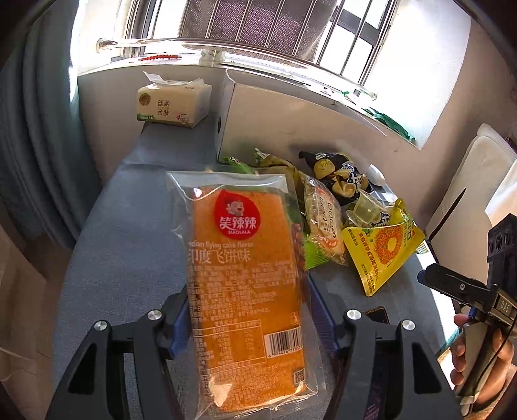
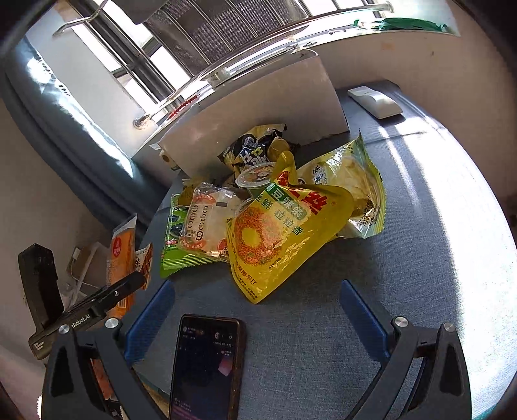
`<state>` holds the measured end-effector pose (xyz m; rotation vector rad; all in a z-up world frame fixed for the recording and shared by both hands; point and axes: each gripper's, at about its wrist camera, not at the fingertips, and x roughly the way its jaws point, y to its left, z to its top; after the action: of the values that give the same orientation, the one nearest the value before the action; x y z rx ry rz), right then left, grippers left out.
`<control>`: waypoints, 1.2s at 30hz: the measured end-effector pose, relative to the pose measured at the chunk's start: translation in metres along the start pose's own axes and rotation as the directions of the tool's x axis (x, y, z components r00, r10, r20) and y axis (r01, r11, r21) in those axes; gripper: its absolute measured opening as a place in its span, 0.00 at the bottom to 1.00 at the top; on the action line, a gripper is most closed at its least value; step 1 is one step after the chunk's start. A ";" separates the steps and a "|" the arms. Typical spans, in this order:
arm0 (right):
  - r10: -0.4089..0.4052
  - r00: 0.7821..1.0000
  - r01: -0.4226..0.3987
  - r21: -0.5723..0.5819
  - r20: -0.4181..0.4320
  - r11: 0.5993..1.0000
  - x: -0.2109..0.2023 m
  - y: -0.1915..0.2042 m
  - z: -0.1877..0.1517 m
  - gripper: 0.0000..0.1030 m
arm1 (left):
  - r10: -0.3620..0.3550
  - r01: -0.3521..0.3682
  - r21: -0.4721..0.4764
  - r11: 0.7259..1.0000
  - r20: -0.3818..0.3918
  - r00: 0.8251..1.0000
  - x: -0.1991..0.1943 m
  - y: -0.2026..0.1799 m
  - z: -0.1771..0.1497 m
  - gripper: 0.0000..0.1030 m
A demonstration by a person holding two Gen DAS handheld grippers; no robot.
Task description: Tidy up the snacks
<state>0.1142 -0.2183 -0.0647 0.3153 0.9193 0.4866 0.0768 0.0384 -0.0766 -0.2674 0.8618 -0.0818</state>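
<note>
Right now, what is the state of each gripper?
Left gripper: closed on the orange snack pack.
Right gripper: open, holding nothing.

A home, likely a bedroom: a barred window (image 1: pixel 258 29) with a grey-blue curtain (image 1: pixel 38 135), a tissue pack (image 1: pixel 173 103) and a phone (image 2: pixel 206 365) on a fabric-covered worktop (image 2: pixel 420 258), snack packets (image 2: pixel 274 206) heaped by a white box (image 1: pixel 290 113).

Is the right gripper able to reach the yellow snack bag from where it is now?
Probably yes. The right gripper is open and empty, and the yellow snack bag lies on top of the pile just ahead of it. Only a phone lies below the fingers, not in the way.
</note>
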 end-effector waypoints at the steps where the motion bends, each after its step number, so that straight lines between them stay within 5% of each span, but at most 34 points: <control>1: 0.003 1.000 -0.003 0.003 0.004 1.000 -0.001 0.001 0.000 1.00 | 0.003 -0.003 -0.005 1.000 -0.010 1.000 0.006 0.002 0.000 0.66; 16: -0.012 1.000 0.012 -0.010 -0.006 1.000 -0.014 -0.003 -0.019 1.00 | 0.133 -0.130 0.073 0.989 -0.045 0.990 -0.008 -0.006 -0.035 0.80; 23: -0.006 1.000 0.006 -0.033 0.004 0.999 -0.017 0.006 -0.023 1.00 | 0.257 -0.249 0.102 0.963 -0.075 0.963 -0.006 -0.018 -0.053 0.91; 25: -0.004 1.000 0.004 -0.037 0.000 0.999 -0.017 0.007 -0.024 1.00 | 0.244 -0.236 0.093 0.967 -0.091 0.965 0.000 -0.019 -0.055 0.92; 27: 0.003 1.000 -0.003 -0.040 -0.004 0.999 -0.017 0.009 -0.024 1.00 | 0.264 -0.255 0.101 0.962 -0.083 0.961 0.006 -0.022 -0.053 0.87; 30: -0.010 1.000 0.010 -0.061 0.002 0.998 -0.018 0.012 -0.025 1.00 | 0.228 -0.221 0.093 0.971 -0.076 0.971 0.003 -0.024 -0.048 0.58; 36: -0.014 1.000 0.014 -0.048 -0.007 0.999 -0.015 0.008 -0.024 1.00 | 0.148 -0.145 0.047 0.988 -0.053 0.988 -0.013 -0.011 -0.050 0.54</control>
<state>0.0848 -0.2180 -0.0641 0.2640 0.9148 0.4965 0.0303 0.0202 -0.0950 -0.1614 0.9325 0.0294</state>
